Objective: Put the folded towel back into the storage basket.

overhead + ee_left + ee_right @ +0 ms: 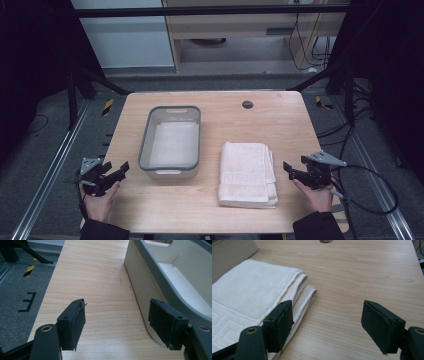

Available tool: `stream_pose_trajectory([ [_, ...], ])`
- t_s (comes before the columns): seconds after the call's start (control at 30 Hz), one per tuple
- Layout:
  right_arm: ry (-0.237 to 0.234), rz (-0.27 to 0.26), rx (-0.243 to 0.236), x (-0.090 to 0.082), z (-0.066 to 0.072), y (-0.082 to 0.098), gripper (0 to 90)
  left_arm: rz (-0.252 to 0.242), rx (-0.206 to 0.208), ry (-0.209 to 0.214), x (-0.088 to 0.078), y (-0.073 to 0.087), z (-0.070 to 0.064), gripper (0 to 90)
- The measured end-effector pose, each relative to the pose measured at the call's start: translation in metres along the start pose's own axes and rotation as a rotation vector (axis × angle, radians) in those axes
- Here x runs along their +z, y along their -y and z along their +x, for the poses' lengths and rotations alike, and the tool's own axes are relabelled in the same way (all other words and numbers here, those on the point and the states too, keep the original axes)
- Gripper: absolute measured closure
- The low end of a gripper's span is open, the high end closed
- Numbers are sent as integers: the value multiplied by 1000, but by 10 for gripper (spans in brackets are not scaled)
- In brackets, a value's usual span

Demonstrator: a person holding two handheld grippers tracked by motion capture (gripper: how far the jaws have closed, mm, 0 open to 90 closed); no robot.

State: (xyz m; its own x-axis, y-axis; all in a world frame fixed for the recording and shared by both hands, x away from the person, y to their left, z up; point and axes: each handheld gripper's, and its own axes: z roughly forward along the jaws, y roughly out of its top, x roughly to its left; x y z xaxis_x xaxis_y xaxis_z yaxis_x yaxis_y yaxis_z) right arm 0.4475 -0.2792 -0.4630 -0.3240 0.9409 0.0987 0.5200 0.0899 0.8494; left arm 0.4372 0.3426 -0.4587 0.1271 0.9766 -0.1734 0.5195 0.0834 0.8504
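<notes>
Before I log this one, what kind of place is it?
Probably a lab recording station, not a home: a light wooden table inside a black metal frame, hazard-striped tape on grey carpet, loose black cables behind.

Lab test rig, wooden table (250,127) inside black metal frame (210,11), floor rails (47,172), loose cables (367,172)

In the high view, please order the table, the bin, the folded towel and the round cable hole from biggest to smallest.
1. table
2. bin and folded towel: they look nearly alike, so I leave them unranked
3. round cable hole
</notes>
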Motion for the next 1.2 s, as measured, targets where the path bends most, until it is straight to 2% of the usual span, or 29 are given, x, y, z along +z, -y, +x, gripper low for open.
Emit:
stream_pose_trajectory([
  [0.2,2,-5,-41,-2,4,-2,263,-13,-8,16,-5,-1,-1,290],
  [0.37,-11,-13,-41,-4,6,-4,277,-38,-2,27,-10,-3,-5,290],
  [0.4,-12,-8,-54,-5,6,-6,263,-46,3,26,-11,-4,-6,290],
  [0.53,-16,-15,-44,-8,8,-9,226,-43,26,37,-12,-6,-10,290],
  [0.7,-24,-25,-44,-11,6,-11,201,-43,35,45,-11,-9,-12,282],
  [0.83,-12,-30,-51,-15,3,-15,209,-59,41,53,-14,-14,-14,282],
  [0.97,-11,-32,-37,-16,0,-19,227,-60,29,67,-15,-17,-15,282],
  [1.2,-3,-66,-64,-23,0,-36,267,-69,51,84,-17,-28,-21,287],
])
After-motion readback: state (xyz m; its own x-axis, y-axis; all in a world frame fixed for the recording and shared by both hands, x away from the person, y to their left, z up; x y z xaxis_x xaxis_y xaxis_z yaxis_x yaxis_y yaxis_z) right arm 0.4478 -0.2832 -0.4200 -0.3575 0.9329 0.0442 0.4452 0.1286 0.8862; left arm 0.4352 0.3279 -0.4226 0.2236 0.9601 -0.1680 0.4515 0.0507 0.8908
